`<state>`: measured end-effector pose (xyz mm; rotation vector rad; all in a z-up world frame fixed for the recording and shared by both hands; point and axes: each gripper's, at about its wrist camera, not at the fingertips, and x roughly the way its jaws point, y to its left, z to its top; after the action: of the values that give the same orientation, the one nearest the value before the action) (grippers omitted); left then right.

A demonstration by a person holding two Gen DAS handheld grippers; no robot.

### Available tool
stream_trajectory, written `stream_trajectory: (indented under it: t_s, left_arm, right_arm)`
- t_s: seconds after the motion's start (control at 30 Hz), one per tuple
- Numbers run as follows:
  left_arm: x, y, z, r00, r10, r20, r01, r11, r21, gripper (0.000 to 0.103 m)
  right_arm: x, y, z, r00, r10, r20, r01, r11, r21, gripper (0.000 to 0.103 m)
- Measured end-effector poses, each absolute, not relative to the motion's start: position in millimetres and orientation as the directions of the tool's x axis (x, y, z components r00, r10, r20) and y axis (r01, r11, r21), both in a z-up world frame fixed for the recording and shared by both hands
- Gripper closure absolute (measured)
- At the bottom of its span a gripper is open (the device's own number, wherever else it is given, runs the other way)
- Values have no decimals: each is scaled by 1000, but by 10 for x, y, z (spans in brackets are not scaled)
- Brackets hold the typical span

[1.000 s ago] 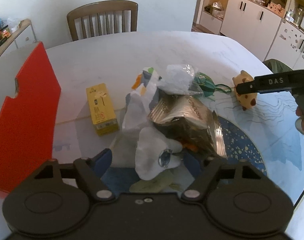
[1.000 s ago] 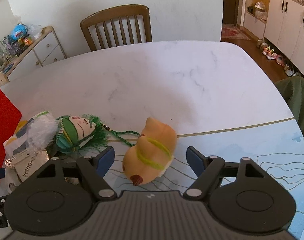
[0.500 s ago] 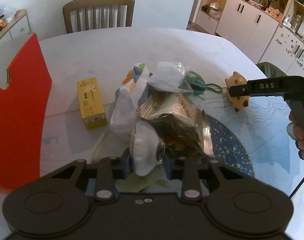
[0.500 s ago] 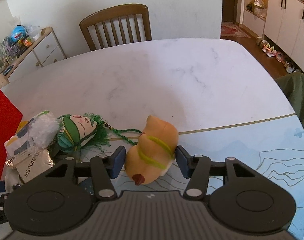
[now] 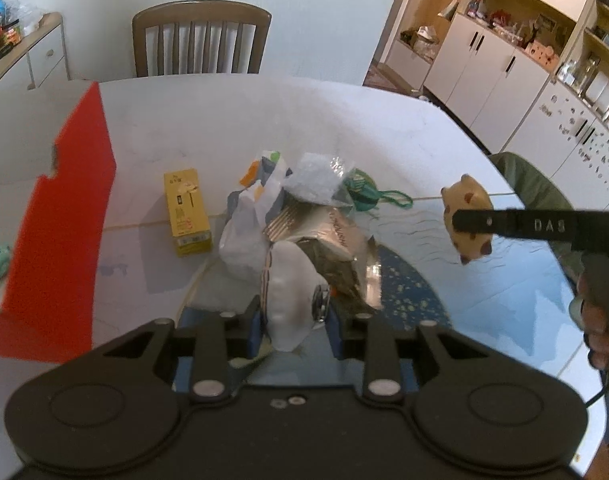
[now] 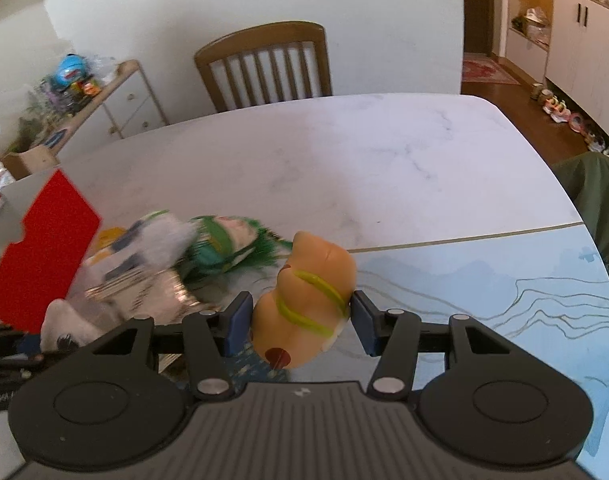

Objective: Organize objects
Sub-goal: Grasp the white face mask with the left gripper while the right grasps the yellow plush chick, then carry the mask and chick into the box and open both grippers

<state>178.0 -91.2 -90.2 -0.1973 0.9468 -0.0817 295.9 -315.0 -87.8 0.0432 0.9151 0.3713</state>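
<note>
My left gripper [image 5: 294, 320] is shut on a white face mask [image 5: 290, 292] and holds it above a pile of a shiny foil bag [image 5: 324, 236], a white plastic bag [image 5: 244, 232] and a clear packet [image 5: 316, 180]. My right gripper [image 6: 298, 322] is shut on an orange toy dog [image 6: 304, 300] with green straps, lifted off the table; it also shows in the left wrist view [image 5: 466, 216]. A green-haired plush [image 6: 224, 240] lies beside the pile. A yellow box [image 5: 186, 212] lies left of the pile.
A red and white open box [image 5: 60, 220] stands at the table's left. A blue patterned mat [image 6: 504, 300] covers the near right of the white marble table [image 6: 344, 168]. A wooden chair [image 6: 264, 64] stands at the far edge. A sideboard [image 6: 116, 104] stands left.
Both grippers closed, the left on the face mask and the right on the toy dog. Both then rose with their objects off the table.
</note>
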Motion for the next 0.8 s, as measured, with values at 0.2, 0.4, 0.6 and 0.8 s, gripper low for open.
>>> stream_trajectory:
  t_s: [0.2,0.4,0.6,0.8]
  left_arm:
    - [1620,-796,-704,591,-157,-791,-28,976,-215,73]
    - [1474,-619,-533,596,-160,-787,-41,973,-228,73]
    - [1346,-331,-366,588,-159,-793,-54,971,-235,73]
    - [1218,79,-216,609,-161,-777,-68,965,-253,73]
  right_arm:
    - [2668,-3023,-614,536,389,-750,-349,910,223,50]
    - [2406,-2768,-381,513,436,-740,-404,882,240,50]
    - [2201,-2333,-187,490,482,-727,-464,850,251,50]
    - [2037,-1813,-90,476,505,-720,-509,826,244,50]
